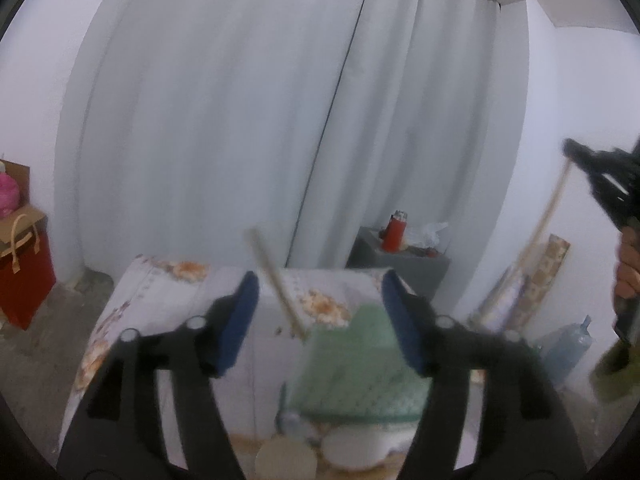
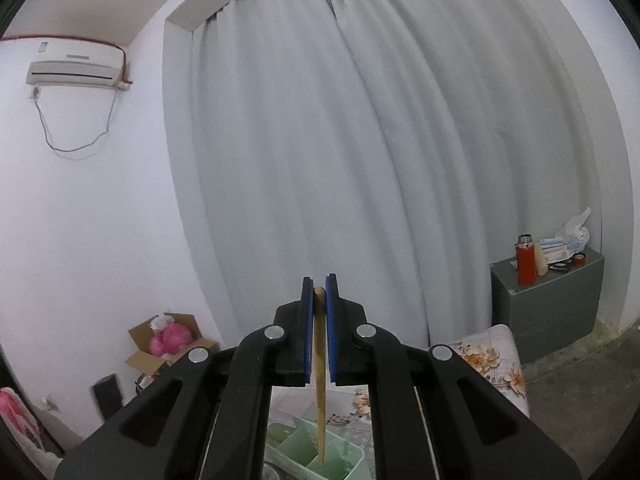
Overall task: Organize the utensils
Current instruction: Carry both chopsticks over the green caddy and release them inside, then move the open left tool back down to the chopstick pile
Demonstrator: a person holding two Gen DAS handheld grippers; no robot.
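The left hand-held gripper (image 1: 318, 320) stands spread wide, its blue pads well apart with nothing pressed between them. A wooden chopstick (image 1: 276, 284) shows tilted and blurred in the gap, its lower end just above the green utensil basket (image 1: 360, 376); it touches neither pad. The basket sits on the table (image 1: 172, 292), which is covered by a flowered cloth, and there is bare cloth to its left and at the far edge. A white bowl (image 1: 360, 444) lies near the basket's close side.

The right hand-held gripper (image 2: 319, 332) is pressed together, pinching a second chopstick (image 2: 320, 380) near its top, so that the stick hangs nearly upright with its tip over one compartment of the green basket (image 2: 348, 460). In the left view this gripper is raised at the far right, clear of the table.

Beyond the table's far edge hangs a grey curtain (image 1: 240, 120), with a grey cabinet (image 2: 548, 300) to the right.
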